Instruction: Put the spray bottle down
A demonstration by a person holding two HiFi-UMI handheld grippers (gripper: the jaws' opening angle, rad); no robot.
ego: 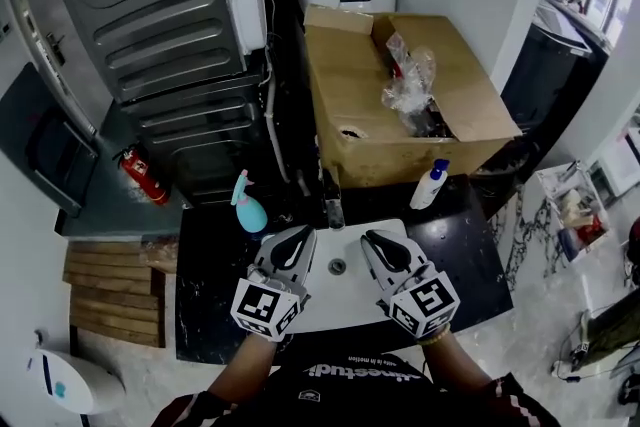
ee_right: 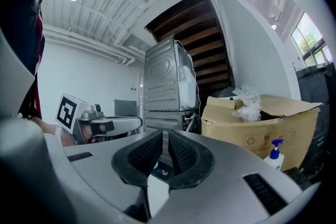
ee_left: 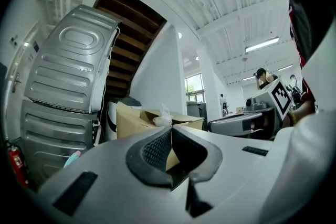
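A teal spray bottle point(ego: 248, 205) stands upright on the black counter point(ego: 210, 275), left of the faucet point(ego: 332, 207). It also shows at the lower left of the left gripper view, as a teal spray bottle point(ee_left: 72, 158). My left gripper point(ego: 296, 237) hovers over the white sink point(ego: 345, 300), to the right of the bottle and apart from it. Its jaws are shut with nothing between them. My right gripper point(ego: 378, 241) is level beside it over the sink, jaws together and empty. In their own views, the left gripper point(ee_left: 170, 132) and the right gripper point(ee_right: 164, 136) both point level at the back wall.
A large open cardboard box point(ego: 400, 115) with plastic wrap sits behind the sink. A white pump bottle point(ego: 431, 183) stands at its front right. A grey washer stack point(ego: 150, 15) rises at the left, with a red fire extinguisher point(ego: 143, 175) below it.
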